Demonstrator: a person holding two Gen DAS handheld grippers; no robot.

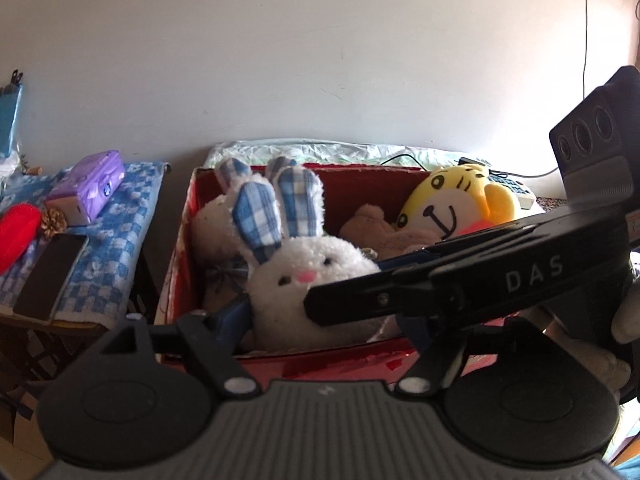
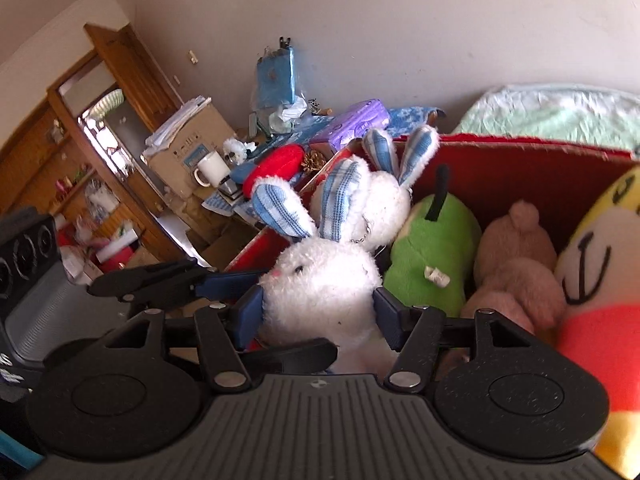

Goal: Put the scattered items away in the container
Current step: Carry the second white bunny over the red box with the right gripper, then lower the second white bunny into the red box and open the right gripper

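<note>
A red box (image 1: 182, 248) holds several plush toys. A white rabbit with blue checked ears (image 1: 312, 276) sits at its front; a second white rabbit (image 1: 218, 216) lies behind it. My right gripper (image 2: 318, 308) is shut on the front rabbit (image 2: 320, 280), one blue pad on each side of its head. In the left wrist view the right gripper's black body (image 1: 460, 284) crosses in front. My left gripper (image 1: 320, 320) hangs over the box's front edge with its fingers spread wide beside the rabbit. A yellow tiger plush (image 1: 452, 204), a tan plush (image 2: 516, 256) and a green plush (image 2: 432, 256) lie in the box (image 2: 520, 168).
A side table with a blue checked cloth (image 1: 120, 216) stands left of the box, carrying a purple tissue pack (image 1: 90, 186), a red item (image 1: 16, 232), a pine cone (image 1: 54, 220) and a phone (image 1: 50, 276). A bed (image 2: 552, 112) lies behind the box. Cardboard boxes and a white mug (image 2: 210, 168) stand further left.
</note>
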